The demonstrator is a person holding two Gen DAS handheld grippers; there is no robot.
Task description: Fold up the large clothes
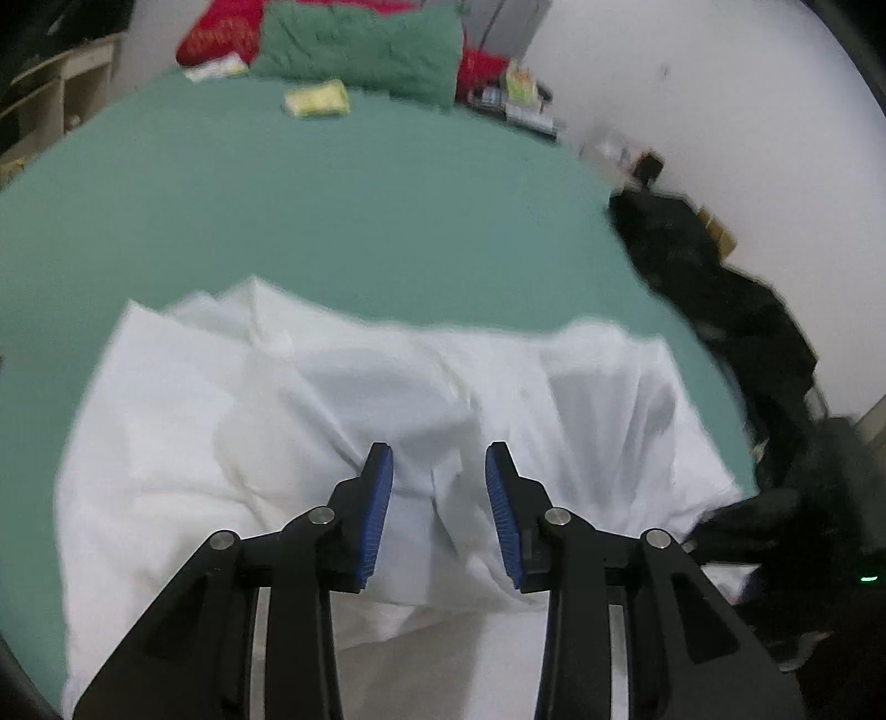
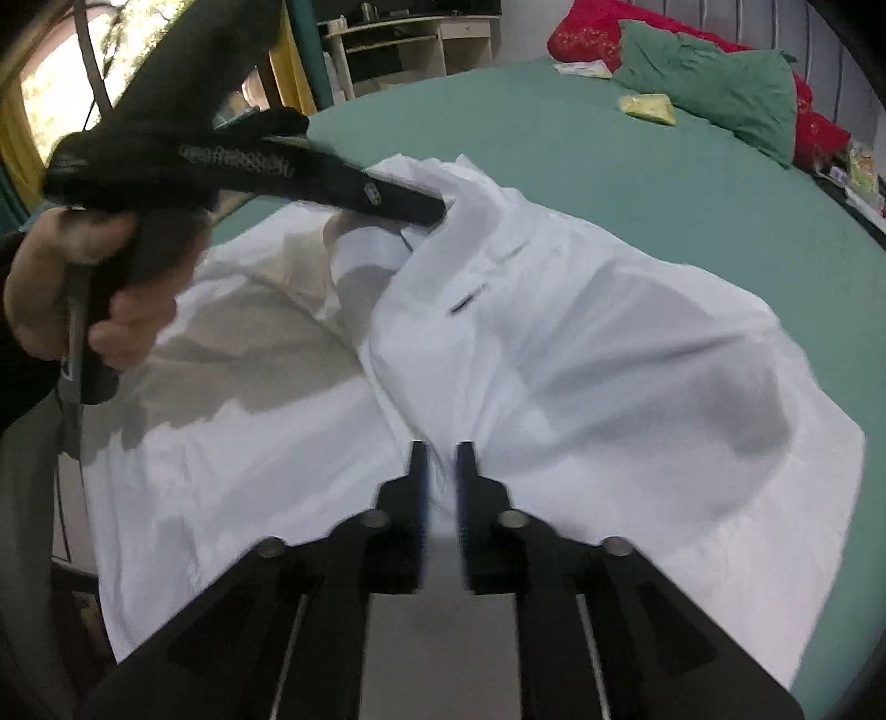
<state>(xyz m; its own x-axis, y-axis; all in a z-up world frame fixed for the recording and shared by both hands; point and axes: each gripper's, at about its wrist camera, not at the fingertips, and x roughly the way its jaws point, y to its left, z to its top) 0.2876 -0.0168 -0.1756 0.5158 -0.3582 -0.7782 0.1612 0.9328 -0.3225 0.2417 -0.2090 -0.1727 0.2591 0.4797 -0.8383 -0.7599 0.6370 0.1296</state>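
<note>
White shirt [image 2: 554, 332] spread rumpled across the near part of a bed [image 1: 332, 210] with a green sheet, hem end hanging over the near edge. Collar and a dark buttonhole visible in the right wrist view, toward the shirt's far side.

Left tool [image 1: 439, 471]: jaws wide apart, blue pads [image 1: 382, 498] facing each other over a ridge of white cloth. Nothing clamped between them; hard to say whether the tips touch the fabric. Seen again from the right wrist view [image 2: 432, 213], reaching in from the left with its tip at the collar area, held by a bare hand [image 2: 83, 288] on a black grip.

Right tool [image 2: 441, 459]: jaws nearly closed, only a narrow gap between the fingers, with a bunched fold of the shirt rising into that gap. Cloth apparently pinched there, though motion blur keeps the contact unclear. Fabric radiating in creases away from the tips.

At the far end of the bed: green pillow [image 1: 360, 50], red pillow [image 1: 216, 33] behind it, small yellow packet [image 1: 317, 99] lying on the sheet just in front. Pale shelf unit [image 2: 404, 50] beyond the bed in the right wrist view. Dark clothing [image 1: 720, 288] heaped along the bed's right edge against a white wall [image 1: 720, 83].
</note>
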